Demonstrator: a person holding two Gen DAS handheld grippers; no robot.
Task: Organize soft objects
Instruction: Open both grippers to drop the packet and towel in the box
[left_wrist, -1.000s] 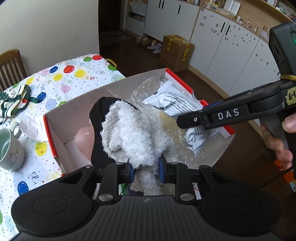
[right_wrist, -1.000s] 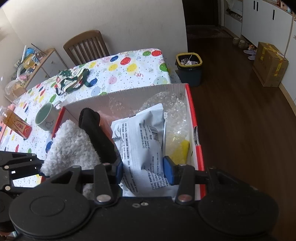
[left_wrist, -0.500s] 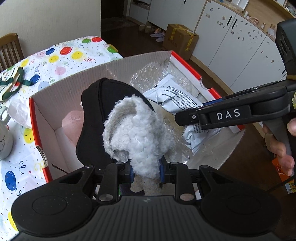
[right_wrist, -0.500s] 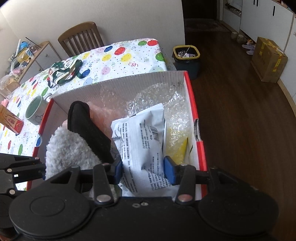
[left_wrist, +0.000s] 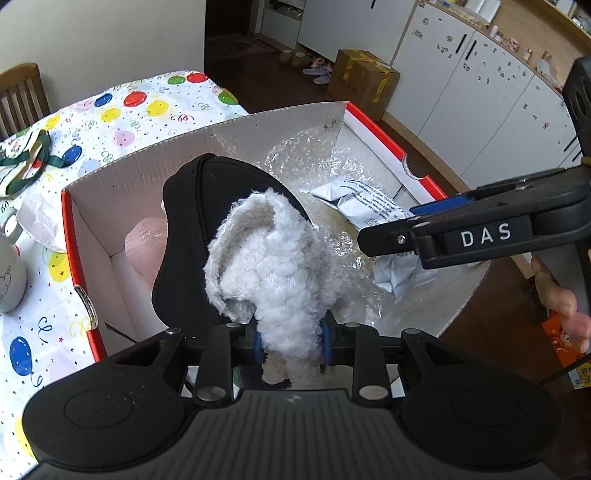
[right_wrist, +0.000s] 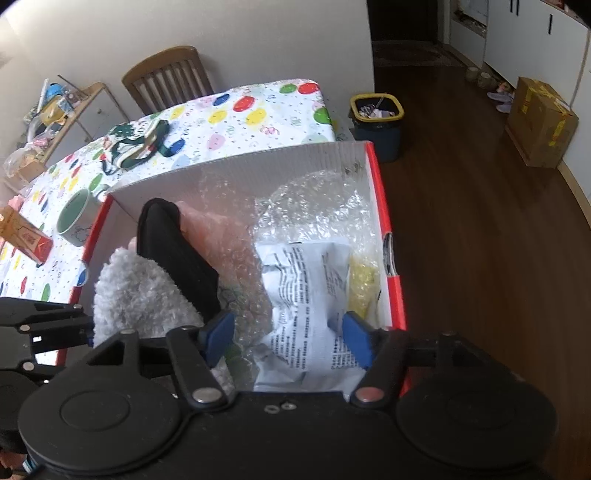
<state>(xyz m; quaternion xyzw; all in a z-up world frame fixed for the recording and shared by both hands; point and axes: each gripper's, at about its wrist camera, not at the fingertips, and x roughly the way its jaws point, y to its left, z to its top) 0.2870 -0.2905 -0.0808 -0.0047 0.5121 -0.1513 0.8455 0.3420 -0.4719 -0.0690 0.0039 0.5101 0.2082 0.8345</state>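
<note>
1. Since a second ago my right tool (right_wrist: 288, 341) is opening off the printed packet (right_wrist: 310, 291), which lies in the box (right_wrist: 236, 166).
2. My left tool (left_wrist: 291, 341) clamps the fluffy slipper (left_wrist: 273, 266) above the box; its jaws are easing, so it may drop askew.
3. Bubble wrap (right_wrist: 310, 206) could snag.

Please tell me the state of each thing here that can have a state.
Red-edged cardboard box: open, partly filled.
Fluffy white slipper with black sole: gripped, over the box.
Left gripper: opening, slipper between pads.
Right gripper: opening.
White printed plastic pouch: crumpled, lying in box.
</note>
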